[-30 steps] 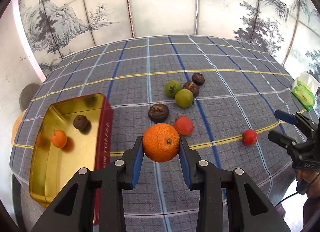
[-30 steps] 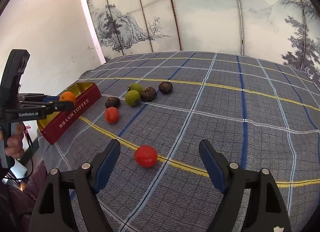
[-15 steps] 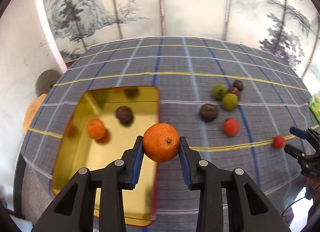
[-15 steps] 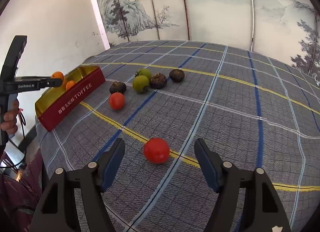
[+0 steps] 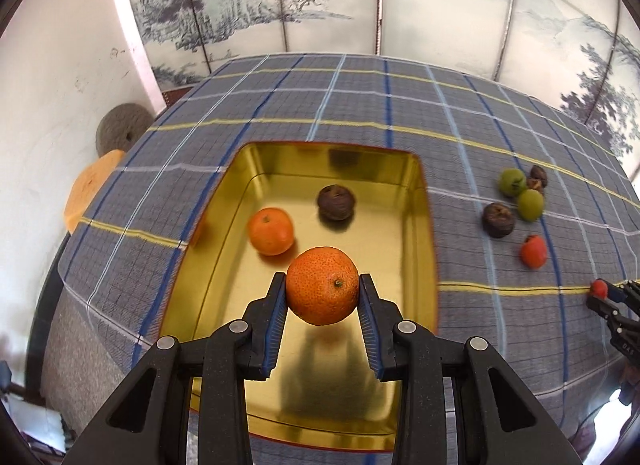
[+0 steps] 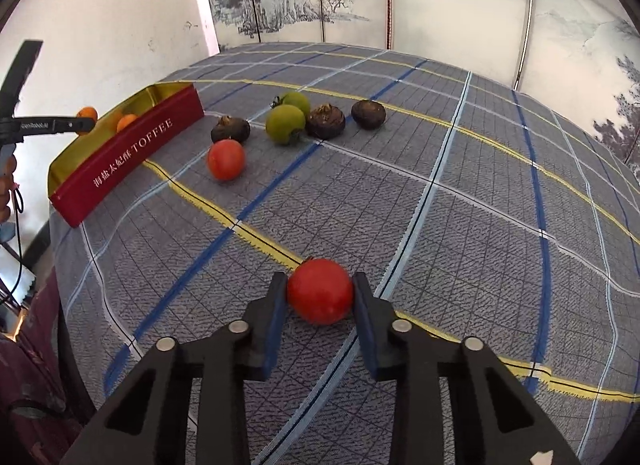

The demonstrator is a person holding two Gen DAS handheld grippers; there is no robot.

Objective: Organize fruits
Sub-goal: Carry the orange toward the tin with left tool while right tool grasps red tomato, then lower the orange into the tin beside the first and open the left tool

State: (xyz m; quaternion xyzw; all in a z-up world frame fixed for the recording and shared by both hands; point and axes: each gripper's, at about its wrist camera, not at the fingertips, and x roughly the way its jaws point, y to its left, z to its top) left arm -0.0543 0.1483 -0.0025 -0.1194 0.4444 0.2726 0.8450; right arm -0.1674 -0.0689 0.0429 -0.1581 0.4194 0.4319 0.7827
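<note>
The red outer wall of the tin (image 6: pixel 132 153), far left on the bench, carries white lettering: Chinese characters, then "TOFFEE". The left gripper (image 6: pixel 78 125), at the far left edge, bears a small white label reading "GenRobot.AI".

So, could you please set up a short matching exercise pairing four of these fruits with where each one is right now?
Things:
1. large orange
2. small orange
3. red tomato
4. green fruit

Places:
A. loose on the cloth beside a dark fruit
B. lying inside the gold tin
C. between the right gripper fingers
D. between the left gripper fingers

Pairs: 1-D, 2-B, 3-C, 4-A
</note>
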